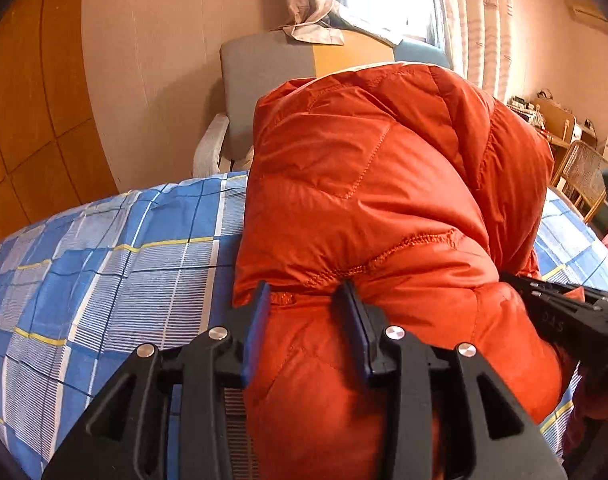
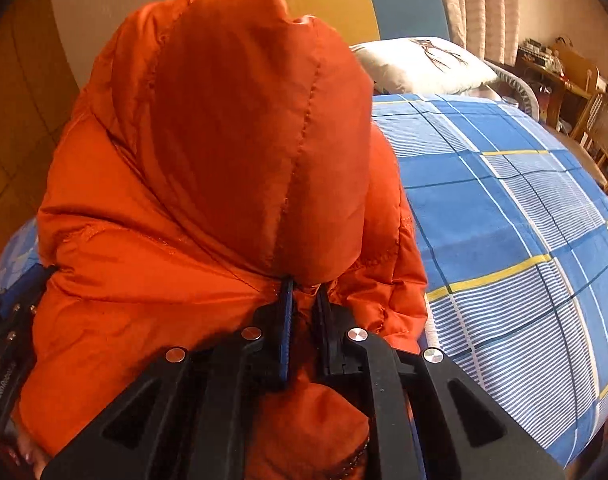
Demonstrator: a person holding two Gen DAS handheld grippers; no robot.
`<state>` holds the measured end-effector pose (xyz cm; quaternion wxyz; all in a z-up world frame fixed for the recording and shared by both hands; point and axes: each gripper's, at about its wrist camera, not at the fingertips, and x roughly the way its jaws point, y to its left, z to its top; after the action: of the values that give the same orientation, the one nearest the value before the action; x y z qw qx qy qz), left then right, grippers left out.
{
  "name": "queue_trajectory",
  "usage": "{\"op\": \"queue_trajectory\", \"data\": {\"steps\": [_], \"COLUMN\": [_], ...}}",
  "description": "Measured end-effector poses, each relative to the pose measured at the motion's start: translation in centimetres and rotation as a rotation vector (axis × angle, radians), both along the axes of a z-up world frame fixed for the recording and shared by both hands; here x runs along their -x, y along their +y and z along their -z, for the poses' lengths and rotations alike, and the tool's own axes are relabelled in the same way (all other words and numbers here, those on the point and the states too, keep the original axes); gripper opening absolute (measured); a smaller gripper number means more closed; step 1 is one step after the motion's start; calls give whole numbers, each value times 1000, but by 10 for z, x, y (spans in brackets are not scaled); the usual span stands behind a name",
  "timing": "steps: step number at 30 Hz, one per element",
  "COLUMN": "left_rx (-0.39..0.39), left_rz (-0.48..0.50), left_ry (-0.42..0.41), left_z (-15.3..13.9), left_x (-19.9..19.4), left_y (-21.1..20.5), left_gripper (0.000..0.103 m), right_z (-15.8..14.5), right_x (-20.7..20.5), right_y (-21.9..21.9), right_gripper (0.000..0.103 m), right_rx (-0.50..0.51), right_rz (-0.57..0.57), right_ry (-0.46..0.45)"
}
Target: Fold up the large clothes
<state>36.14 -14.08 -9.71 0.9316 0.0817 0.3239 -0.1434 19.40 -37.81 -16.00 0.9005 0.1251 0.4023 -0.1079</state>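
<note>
A puffy orange quilted down jacket [image 1: 383, 200] lies bunched on the bed's blue checked sheet [image 1: 104, 264], its hood [image 2: 256, 140] raised. The right gripper [image 2: 304, 300] pinches a fold beneath the hood between narrow fingers. The left gripper [image 1: 307, 296] straddles the jacket's edge, fingers partly apart.

Both wrist views look steeply down at close range, sharing the orange jacket [image 1: 383, 200] and checked bedspread [image 2: 503, 220].

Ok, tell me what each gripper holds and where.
Right gripper pinches the orange jacket at the fold below its hood. Left gripper straddles the jacket's near edge, jaws apart, not gripping.
</note>
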Motion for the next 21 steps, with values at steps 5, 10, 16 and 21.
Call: {"op": "queue_trajectory", "data": {"steps": [5, 10, 16, 21], "left_rx": [5, 12, 83, 79], "left_rz": [3, -11, -18, -12], "left_ry": [15, 17, 33, 0], "left_z": [-2, -2, -5, -8], "left_x": [-1, 0, -1, -2], "left_y": [1, 0, 7, 5], "left_gripper": [36, 36, 37, 46], "right_z": [-1, -8, -12, -17], "right_x": [6, 12, 12, 9], "right_y": [0, 2, 1, -2], "right_gripper": [10, 10, 10, 11], "right_rx": [6, 0, -8, -10], "right_rz": [3, 4, 7, 13], "right_ry": [-30, -31, -26, 2]}}
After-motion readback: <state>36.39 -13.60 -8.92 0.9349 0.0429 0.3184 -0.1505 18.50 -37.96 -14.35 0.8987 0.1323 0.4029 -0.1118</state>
